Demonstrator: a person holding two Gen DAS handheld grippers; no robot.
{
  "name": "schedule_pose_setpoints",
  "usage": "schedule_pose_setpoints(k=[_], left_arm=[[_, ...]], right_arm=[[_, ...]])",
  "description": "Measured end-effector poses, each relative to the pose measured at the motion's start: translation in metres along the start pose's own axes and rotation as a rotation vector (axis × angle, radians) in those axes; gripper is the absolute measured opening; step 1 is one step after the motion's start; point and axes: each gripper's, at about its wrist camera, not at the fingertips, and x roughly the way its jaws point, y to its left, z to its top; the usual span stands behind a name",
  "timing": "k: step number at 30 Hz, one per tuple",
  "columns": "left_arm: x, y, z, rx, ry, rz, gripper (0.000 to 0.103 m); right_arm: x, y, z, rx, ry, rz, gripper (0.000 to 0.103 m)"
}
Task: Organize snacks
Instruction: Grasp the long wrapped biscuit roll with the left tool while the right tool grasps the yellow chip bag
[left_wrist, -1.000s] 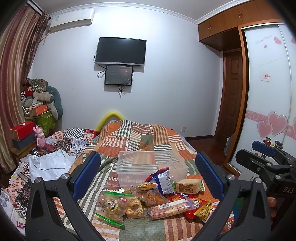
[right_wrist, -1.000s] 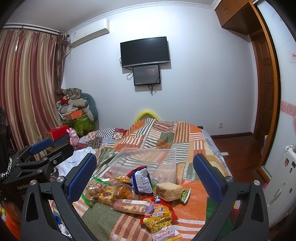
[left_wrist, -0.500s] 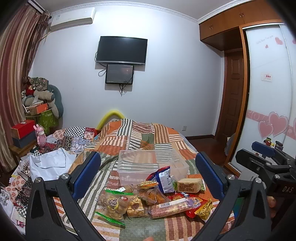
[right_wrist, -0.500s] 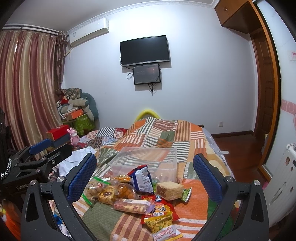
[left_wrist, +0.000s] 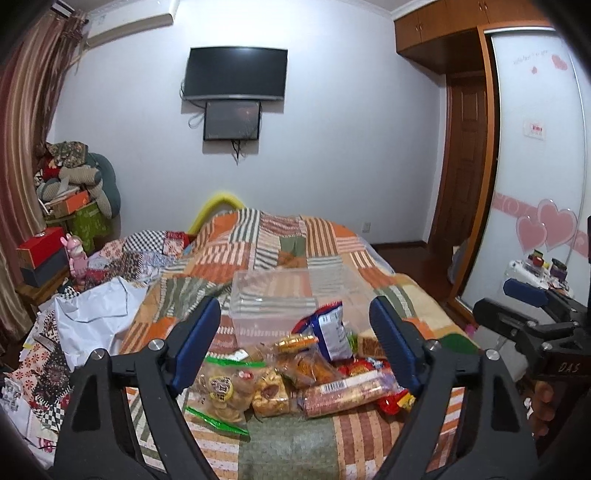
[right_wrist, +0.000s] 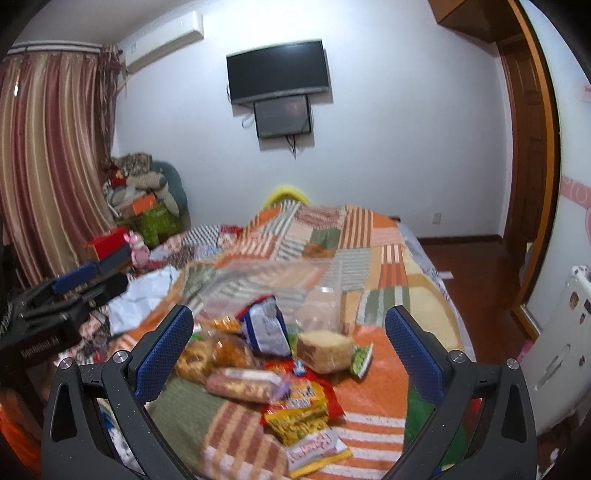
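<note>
Snacks sit in a loose pile on the patchwork quilt of the bed, at its near end. In the pile: a blue-and-white bag standing tilted at the back, a long clear-wrapped roll with a barcode lying across the front, a clear bag of round pastries at the left with a green-edged strip beside it, a wrapped tan cake block at the right, and red and yellow packets nearest the right camera. Just behind the pile, touching or nearly touching it, a clear plastic bin stands upright on the quilt; no snack visible inside it. Left hand-held gripper: jaws apart, have just been closing in somewhat, nothing between the blue pads, held above and short of the pile. Right hand-held gripper: jaws wide apart, gripping nothing, also above the pile; this view is motion-blurred. Each gripper shows at the edge of the other's view. White cloth lies crumpled on the bed's left side. Wall-mounted TV on the far wall, curtain at left.
</note>
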Motion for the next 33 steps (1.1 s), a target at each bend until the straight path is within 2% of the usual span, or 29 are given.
schedule_pose_setpoints(k=[2, 8, 26, 27, 29, 33], left_arm=[[0.005, -0.001, -0.003, 0.003, 0.026, -0.020, 0.077], [0.034, -0.013, -0.019, 0.030, 0.164, -0.071, 0.062], [0.095, -0.038, -0.084, 0.041, 0.454, -0.141, 0.062], [0.098, -0.039, -0.087, 0.045, 0.464, -0.142, 0.062], [0.103, -0.042, -0.091, 0.056, 0.483, -0.143, 0.062], [0.115, -0.047, -0.101, 0.080, 0.520, -0.131, 0.062]], right_arm=[[0.006, -0.006, -0.007, -0.001, 0.041, -0.002, 0.095], [0.018, -0.025, -0.029, 0.030, 0.151, 0.029, 0.084], [0.059, -0.035, -0.082, 0.067, 0.369, 0.116, 0.080], [0.061, -0.036, -0.084, 0.070, 0.379, 0.119, 0.079], [0.066, -0.038, -0.088, 0.082, 0.412, 0.147, 0.064], [0.069, -0.042, -0.092, 0.110, 0.429, 0.174, 0.061]])
